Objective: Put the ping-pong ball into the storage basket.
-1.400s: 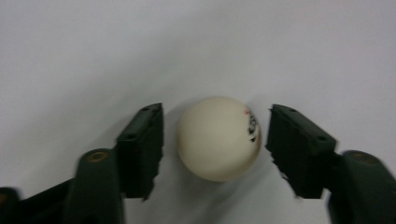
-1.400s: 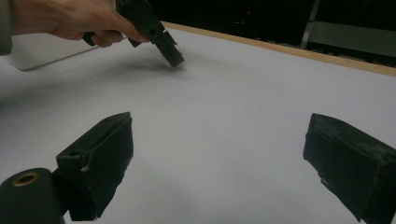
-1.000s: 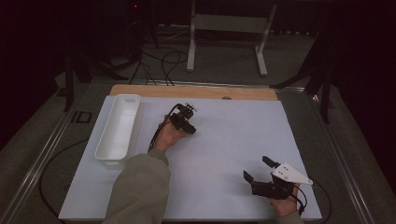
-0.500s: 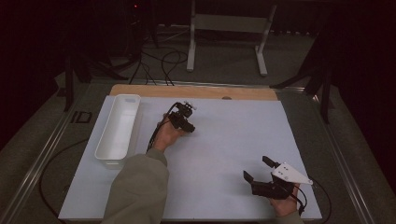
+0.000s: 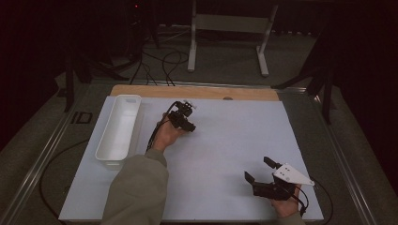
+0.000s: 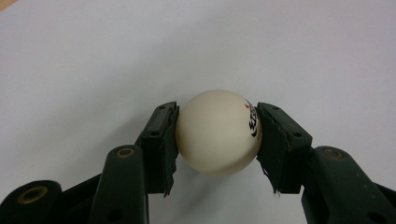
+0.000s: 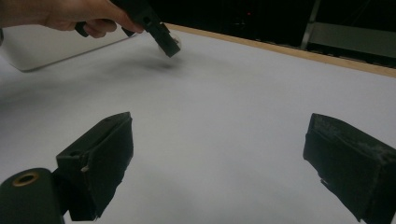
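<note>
Left gripper clamped on a cream ping-pong ball, above the white sheet around 11 o'clock, white tray at 9 o'clock, right gripper wide apart, holding nothing, 5 o'clock.

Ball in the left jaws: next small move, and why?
Probably carry it left, over the white tray, then open. The left gripper is shut on the ball, pads pressed on both sides, so the grasp looks secure. In the high view that gripper sits just right of the tray, the only container on the table. The right gripper rests open, far off.
</note>
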Demonstrator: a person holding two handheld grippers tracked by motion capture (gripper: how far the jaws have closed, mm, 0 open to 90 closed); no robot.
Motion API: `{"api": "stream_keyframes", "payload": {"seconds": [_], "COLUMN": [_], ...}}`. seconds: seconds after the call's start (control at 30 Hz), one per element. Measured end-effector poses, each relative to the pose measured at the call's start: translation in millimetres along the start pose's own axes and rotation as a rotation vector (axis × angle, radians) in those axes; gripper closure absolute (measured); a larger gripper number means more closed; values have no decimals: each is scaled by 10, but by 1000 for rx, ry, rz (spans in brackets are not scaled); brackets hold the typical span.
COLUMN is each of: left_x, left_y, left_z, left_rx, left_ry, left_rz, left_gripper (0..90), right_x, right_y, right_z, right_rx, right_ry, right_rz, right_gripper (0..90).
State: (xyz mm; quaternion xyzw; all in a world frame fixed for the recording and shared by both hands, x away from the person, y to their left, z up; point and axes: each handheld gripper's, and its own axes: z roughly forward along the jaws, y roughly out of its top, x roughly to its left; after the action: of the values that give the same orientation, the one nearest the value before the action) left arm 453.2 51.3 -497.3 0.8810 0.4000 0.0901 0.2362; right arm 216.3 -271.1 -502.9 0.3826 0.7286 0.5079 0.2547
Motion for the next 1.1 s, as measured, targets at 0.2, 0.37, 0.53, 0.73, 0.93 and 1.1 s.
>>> {"api": "stream_keyframes", "payload": {"seconds": [0.2, 0.37, 0.53, 0.73, 0.93, 1.1], "left_x": [1, -4, -8, 3, -4, 0], "left_y": [3, 3, 13, 13, 21, 24], "left_z": [-25, -34, -70, -104, -143, -164], "left_rx": [0, 7, 3, 8, 2, 2], "left_ry": [-2, -2, -4, -19, -27, -33], "left_rz": [3, 7, 5, 0, 1, 1], "left_gripper": [517, 517, 517, 517, 517, 517], "right_x": [0, -1, 1, 0, 3, -13], "right_y": [1, 0, -1, -2, -5, -15], "right_z": [-1, -1, 1, 1, 4, 7], "right_rx": [-1, -1, 1, 0, -2, -4], "right_ry": [1, 1, 1, 1, 1, 1], "right_rz": [0, 1, 2, 3, 4, 6], "right_gripper": [83, 83, 83, 83, 83, 83]}}
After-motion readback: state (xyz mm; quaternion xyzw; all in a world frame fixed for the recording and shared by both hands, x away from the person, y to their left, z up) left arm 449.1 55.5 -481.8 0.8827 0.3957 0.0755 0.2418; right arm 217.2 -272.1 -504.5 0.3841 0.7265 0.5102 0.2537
